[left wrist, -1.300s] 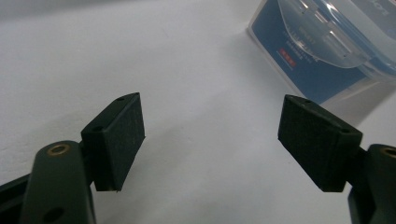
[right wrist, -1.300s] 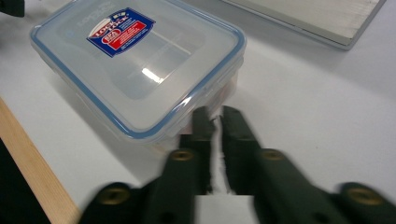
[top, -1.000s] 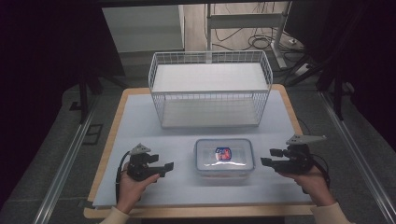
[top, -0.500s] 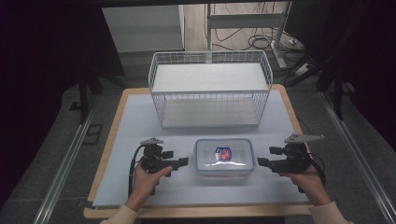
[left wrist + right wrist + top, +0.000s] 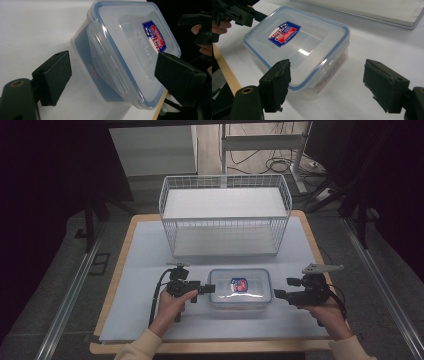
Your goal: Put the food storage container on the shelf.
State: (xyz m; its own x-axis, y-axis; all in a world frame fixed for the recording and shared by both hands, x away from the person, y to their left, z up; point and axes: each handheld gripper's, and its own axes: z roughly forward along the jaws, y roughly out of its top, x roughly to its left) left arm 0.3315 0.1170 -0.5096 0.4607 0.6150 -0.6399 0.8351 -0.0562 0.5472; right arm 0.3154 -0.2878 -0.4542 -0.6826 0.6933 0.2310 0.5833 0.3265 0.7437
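A: Where was the box [image 5: 240, 291] sitting?

B: Front-centre of the table [image 5: 140, 270], just short of the wire basket [image 5: 225, 217]. Long axis ran left-right, so each short end faced a hand.

A: And the left gripper [image 5: 206, 289]?

B: Right at the box's left end. The high view had its tips at the lid edge, touching or a hair off, couldn't tell which. In the left gripper view its jaws were spread wide, one pad low by the side wall, the other across the lid [image 5: 130, 47] near the label [image 5: 153, 35]. Nothing pinched.

A: Right gripper [image 5: 278, 294]?

B: Off the right end w/ a small gap to the box. Jaws also spread, holding nothing. Its own view showed the box [image 5: 297, 47] ahead and slightly left, the near corner between the pads [image 5: 275, 85] but not reached.

A: So which was nearer?

B: Left, clearly. I'd judge it was the one set to bite first, prob. on a lid latch at that end.

A: What did the move hinge on?

B: Box lay straight ahead of both, approx in line w/ each claw. The right had to close the gap along that long axis.
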